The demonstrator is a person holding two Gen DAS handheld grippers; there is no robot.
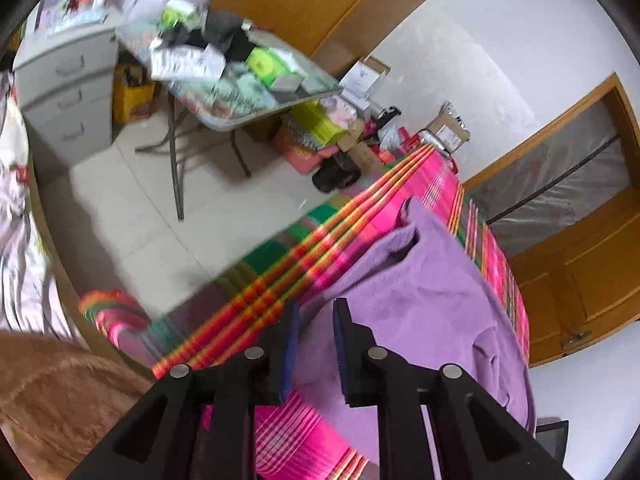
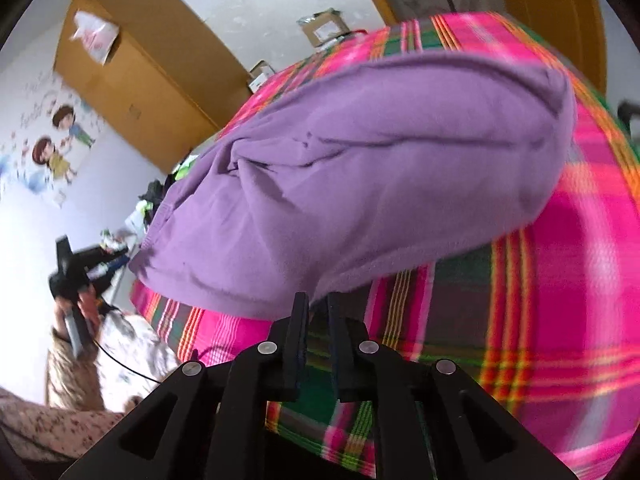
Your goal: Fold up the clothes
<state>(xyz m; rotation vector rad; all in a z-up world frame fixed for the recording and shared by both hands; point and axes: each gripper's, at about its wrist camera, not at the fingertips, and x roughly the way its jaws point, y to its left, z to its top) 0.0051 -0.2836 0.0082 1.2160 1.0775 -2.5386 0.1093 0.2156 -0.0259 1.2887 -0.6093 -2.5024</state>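
A purple garment (image 1: 420, 292) lies bunched on a table draped in a pink plaid cloth (image 1: 280, 280). My left gripper (image 1: 316, 308) hangs open above the garment's near edge, with nothing between its fingers. In the right wrist view the purple garment (image 2: 360, 168) bulges up in a rounded fold over the plaid cloth (image 2: 580, 280), and its lower hem runs down into my right gripper (image 2: 316, 302), whose fingers are nearly together on that hem. The left gripper (image 2: 68, 264) shows far left, held up in a hand (image 2: 86, 300) off the table's side.
A cluttered folding table (image 1: 224, 76) and a grey drawer cabinet (image 1: 68, 80) stand across the tiled floor. Boxes and bags (image 1: 332, 132) pile up against the wall. A wooden door (image 1: 580, 280) is at the right. Floral bedding (image 2: 132, 352) lies beside the table.
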